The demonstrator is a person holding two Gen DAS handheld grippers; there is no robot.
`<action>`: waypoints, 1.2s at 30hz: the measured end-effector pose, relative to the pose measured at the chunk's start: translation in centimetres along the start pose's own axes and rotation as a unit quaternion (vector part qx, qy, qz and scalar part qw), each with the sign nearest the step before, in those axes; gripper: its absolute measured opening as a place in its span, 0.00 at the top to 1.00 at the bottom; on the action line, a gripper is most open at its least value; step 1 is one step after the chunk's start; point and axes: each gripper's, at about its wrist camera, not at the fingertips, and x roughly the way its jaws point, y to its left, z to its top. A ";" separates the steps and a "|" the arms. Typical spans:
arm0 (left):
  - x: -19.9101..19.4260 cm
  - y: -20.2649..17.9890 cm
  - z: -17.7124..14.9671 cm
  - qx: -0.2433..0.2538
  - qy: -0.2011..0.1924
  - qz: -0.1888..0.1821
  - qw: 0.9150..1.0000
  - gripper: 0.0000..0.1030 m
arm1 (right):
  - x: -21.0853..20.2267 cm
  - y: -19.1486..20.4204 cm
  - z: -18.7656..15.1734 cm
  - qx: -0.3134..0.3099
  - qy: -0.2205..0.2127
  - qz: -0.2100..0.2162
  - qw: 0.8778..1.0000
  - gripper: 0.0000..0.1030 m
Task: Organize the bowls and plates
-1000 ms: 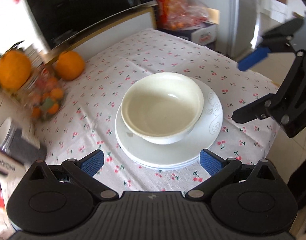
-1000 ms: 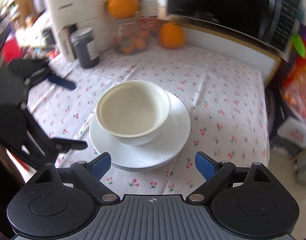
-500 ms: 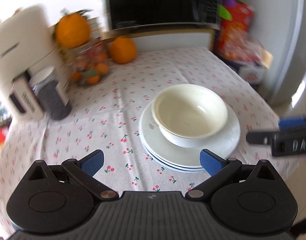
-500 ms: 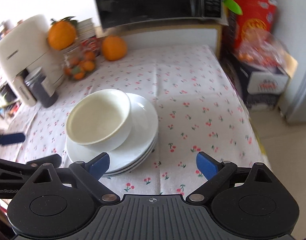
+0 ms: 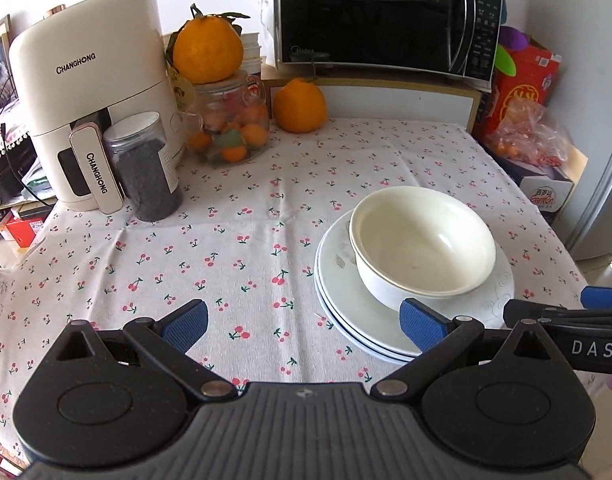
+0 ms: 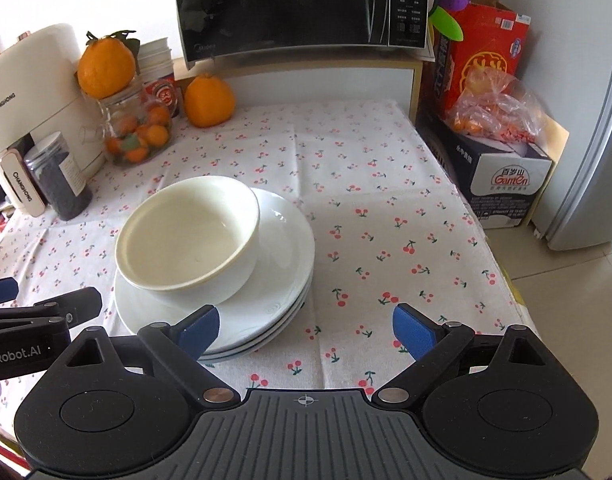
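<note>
Bowl on plate stack near the table's near-right edge; both grippers spread wide, holding nothing.

The bowl [image 6: 188,236] sits off-centre on the stack of plates [image 6: 282,248], toward its far-left side, and the stack lies close to the near edge of the cherry-print tablecloth [image 5: 234,240]. The left gripper [image 5: 302,322] and right gripper [image 6: 306,326] hover just short of the stack, released, nothing between the pads. Likely risks: a sideways nudge could slide the glazed bowl across the top plate; a drag on the stack could bunch the cloth or carry it over the near edge; a one-sided lift could tip the bowl. Open room: broad bare cloth left of the stack and beyond it. Crowded: far-left corner with the air fryer [image 5: 90,92], dark jar [image 5: 146,168] and fruit jar [image 5: 230,120]. The right edge drops to floor and boxes.
</note>
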 end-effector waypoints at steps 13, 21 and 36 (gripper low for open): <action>-0.1 -0.1 -0.1 0.002 0.002 -0.003 1.000 0.01 | 0.2 0.1 -0.1 0.006 0.010 0.002 1.000 0.08; -0.1 -0.2 -0.1 0.002 0.002 -0.003 1.000 0.01 | 0.3 0.1 -0.1 0.007 0.011 -0.001 1.000 0.08; -0.3 -0.4 -0.1 0.001 0.002 -0.002 1.000 0.00 | 0.5 0.2 -0.3 0.005 0.016 -0.003 1.000 0.08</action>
